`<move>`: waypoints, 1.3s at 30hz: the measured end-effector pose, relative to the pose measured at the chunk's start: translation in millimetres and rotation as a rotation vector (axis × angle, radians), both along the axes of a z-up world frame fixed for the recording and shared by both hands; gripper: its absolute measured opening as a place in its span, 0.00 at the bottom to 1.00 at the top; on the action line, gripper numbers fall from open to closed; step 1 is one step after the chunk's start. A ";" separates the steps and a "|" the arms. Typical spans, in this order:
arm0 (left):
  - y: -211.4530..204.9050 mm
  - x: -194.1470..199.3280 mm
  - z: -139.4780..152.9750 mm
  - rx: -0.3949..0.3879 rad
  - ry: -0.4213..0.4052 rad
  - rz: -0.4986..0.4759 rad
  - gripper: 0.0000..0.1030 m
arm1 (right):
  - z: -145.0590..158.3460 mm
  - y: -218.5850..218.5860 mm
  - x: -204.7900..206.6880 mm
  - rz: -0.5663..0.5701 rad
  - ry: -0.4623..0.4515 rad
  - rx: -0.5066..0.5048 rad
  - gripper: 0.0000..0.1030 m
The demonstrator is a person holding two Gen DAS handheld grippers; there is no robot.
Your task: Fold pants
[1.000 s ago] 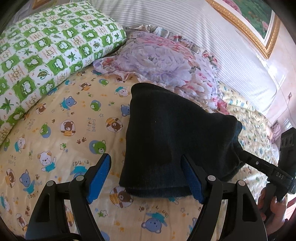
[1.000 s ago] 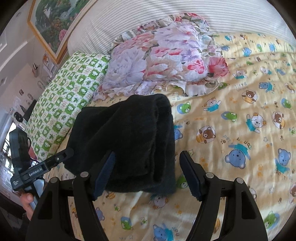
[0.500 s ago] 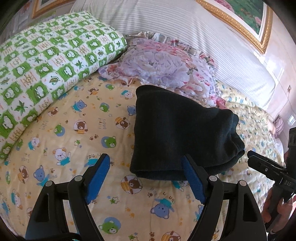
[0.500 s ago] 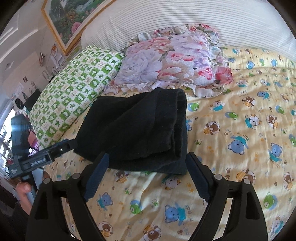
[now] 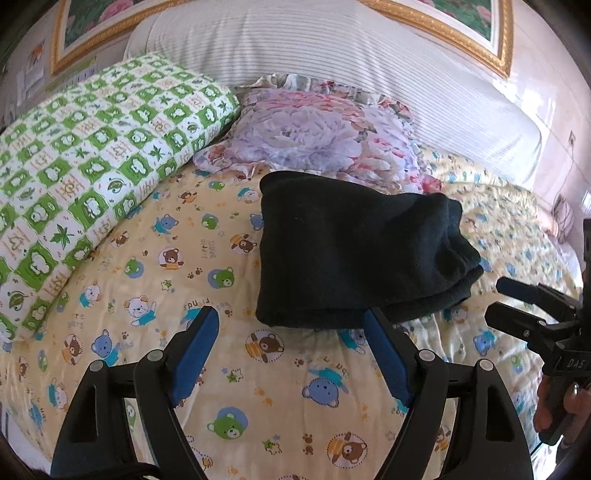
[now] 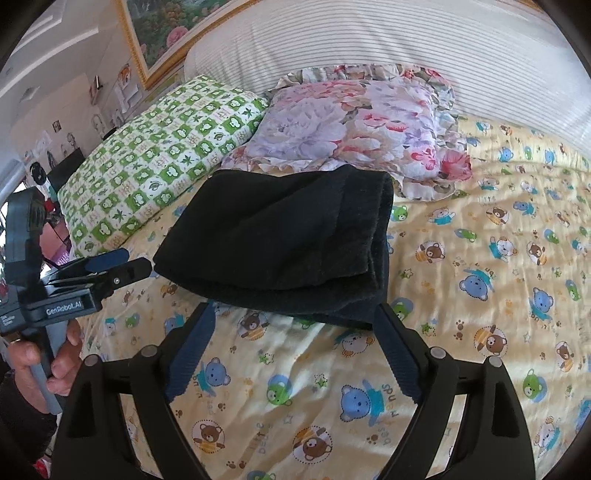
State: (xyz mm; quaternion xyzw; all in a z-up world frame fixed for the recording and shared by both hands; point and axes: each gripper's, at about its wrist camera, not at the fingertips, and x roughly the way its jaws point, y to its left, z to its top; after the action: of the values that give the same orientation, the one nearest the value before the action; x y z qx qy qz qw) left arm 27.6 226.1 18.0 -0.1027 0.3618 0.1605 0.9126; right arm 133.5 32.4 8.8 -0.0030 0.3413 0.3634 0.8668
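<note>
The black pants (image 5: 351,254) lie folded into a thick rectangle on the yellow bear-print bedspread (image 5: 155,295), just in front of the floral pillow. They also show in the right wrist view (image 6: 291,240). My left gripper (image 5: 291,325) is open and empty, a short way back from the pants' near edge. My right gripper (image 6: 295,317) is open and empty, just short of the pants' near edge. The right gripper appears at the right edge of the left wrist view (image 5: 517,299); the left gripper appears at the left of the right wrist view (image 6: 125,264).
A green-and-white checked pillow (image 5: 92,155) lies at the left and a floral pillow (image 5: 314,136) behind the pants. A striped headboard (image 5: 332,48) and a gold-framed picture (image 5: 472,26) stand behind. Bedspread (image 6: 498,295) stretches to the right.
Both grippers have pulled back from the folded pants, which now lie farther ahead of the open fingers. The pants stay still on the bed.
</note>
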 end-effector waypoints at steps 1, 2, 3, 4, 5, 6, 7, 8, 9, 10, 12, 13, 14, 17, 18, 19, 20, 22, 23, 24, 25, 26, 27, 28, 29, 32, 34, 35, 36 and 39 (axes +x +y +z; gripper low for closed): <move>-2.6 -1.1 0.9 0.011 -0.001 -0.001 0.79 | 0.5 0.3 -1.8 0.003 -0.008 -0.002 0.85; -4.7 -1.9 1.7 0.019 -0.002 -0.001 0.79 | 0.7 0.6 -3.1 0.004 -0.014 -0.004 0.86; -6.7 -2.8 2.8 0.029 -0.005 0.000 0.80 | 1.3 1.1 -4.8 0.007 -0.024 -0.009 0.86; -8.0 -3.7 3.7 0.036 -0.009 0.002 0.80 | 1.8 1.8 -6.1 0.010 -0.033 -0.014 0.87; -8.7 -4.4 4.5 0.042 -0.013 0.004 0.80 | 2.4 2.7 -7.3 0.011 -0.041 -0.020 0.88; -9.0 -4.8 5.0 0.047 -0.016 0.005 0.80 | 2.8 3.6 -8.3 0.013 -0.051 -0.026 0.89; -9.5 -4.8 5.3 0.054 -0.016 0.005 0.80 | 2.9 4.4 -8.9 0.015 -0.057 -0.031 0.90; -9.3 -4.4 5.2 0.058 -0.016 0.006 0.80 | 2.9 5.5 -9.2 0.016 -0.064 -0.037 0.91; -9.0 -3.6 4.7 0.059 -0.014 0.007 0.80 | 2.7 6.3 -9.4 0.016 -0.069 -0.042 0.91; -8.5 -2.9 4.1 0.059 -0.014 0.004 0.80 | 2.0 7.3 -8.6 0.016 -0.071 -0.050 0.91; -6.7 -0.6 2.4 0.058 -0.008 0.003 0.80 | 0.3 9.3 -6.7 0.015 -0.071 -0.061 0.91; -6.2 0.3 1.4 0.060 -0.006 0.005 0.80 | -1.0 10.1 -5.3 0.015 -0.069 -0.066 0.91; -6.1 1.1 0.4 0.064 -0.004 0.005 0.80 | -1.8 11.1 -4.8 0.014 -0.067 -0.069 0.91; -6.3 3.9 -1.7 0.080 0.001 0.007 0.80 | -5.2 12.3 -2.1 0.009 -0.064 -0.074 0.92; -7.1 4.3 -2.4 0.084 0.002 0.007 0.80 | -5.9 12.4 -1.2 0.008 -0.063 -0.075 0.92; -8.3 4.9 -3.3 0.089 0.003 0.005 0.81 | -6.5 12.5 -0.3 0.005 -0.065 -0.075 0.92; -8.9 5.1 -3.8 0.092 0.003 0.004 0.81 | -6.7 12.8 0.2 0.004 -0.068 -0.075 0.92; -11.5 5.9 -5.0 0.104 0.003 -0.002 0.81 | -7.1 12.5 1.2 0.003 -0.072 -0.073 0.92; -13.2 6.8 -5.7 0.114 0.004 -0.005 0.81 | -7.2 12.8 1.6 0.002 -0.073 -0.073 0.92; -15.0 7.3 -6.3 0.126 0.005 -0.008 0.81 | -7.5 13.0 1.9 0.001 -0.074 -0.074 0.92; -16.4 8.2 -6.9 0.136 0.005 -0.011 0.81 | -7.9 12.8 2.6 0.002 -0.076 -0.073 0.92; -17.0 9.2 -7.6 0.142 0.006 -0.014 0.81 | -7.8 12.6 2.8 0.002 -0.074 -0.073 0.92; -18.1 10.1 -8.1 0.149 0.007 -0.016 0.81 | -7.8 12.6 3.0 0.002 -0.072 -0.073 0.92; -18.3 11.5 -8.7 0.153 0.009 -0.019 0.81 | -8.5 12.8 4.4 0.000 -0.070 -0.075 0.92; -17.8 12.6 -9.3 0.153 0.010 -0.022 0.81 | -9.0 12.9 6.2 -0.001 -0.069 -0.076 0.92; -15.7 15.9 -10.6 0.151 0.010 -0.022 0.81 | -10.0 12.6 10.3 -0.013 -0.074 -0.075 0.92; -14.3 18.7 -12.1 0.150 0.014 -0.020 0.81 | -10.4 12.7 12.8 -0.012 -0.071 -0.069 0.92; -13.7 19.9 -12.8 0.150 0.016 -0.020 0.81 | -10.7 12.9 14.1 -0.009 -0.069 -0.067 0.92; -13.6 21.0 -13.7 0.150 0.018 -0.020 0.81 | -10.6 13.4 15.0 -0.009 -0.070 -0.069 0.92; -13.0 23.9 -15.9 0.151 0.023 -0.021 0.81 | -11.2 15.0 16.1 -0.005 -0.073 -0.074 0.92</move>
State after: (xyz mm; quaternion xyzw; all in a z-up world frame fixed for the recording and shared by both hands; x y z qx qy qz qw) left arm 51.5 213.1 2.2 -0.0280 0.3600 0.1787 0.9152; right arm 149.6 47.4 -2.4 -0.0472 0.3228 0.3479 0.8789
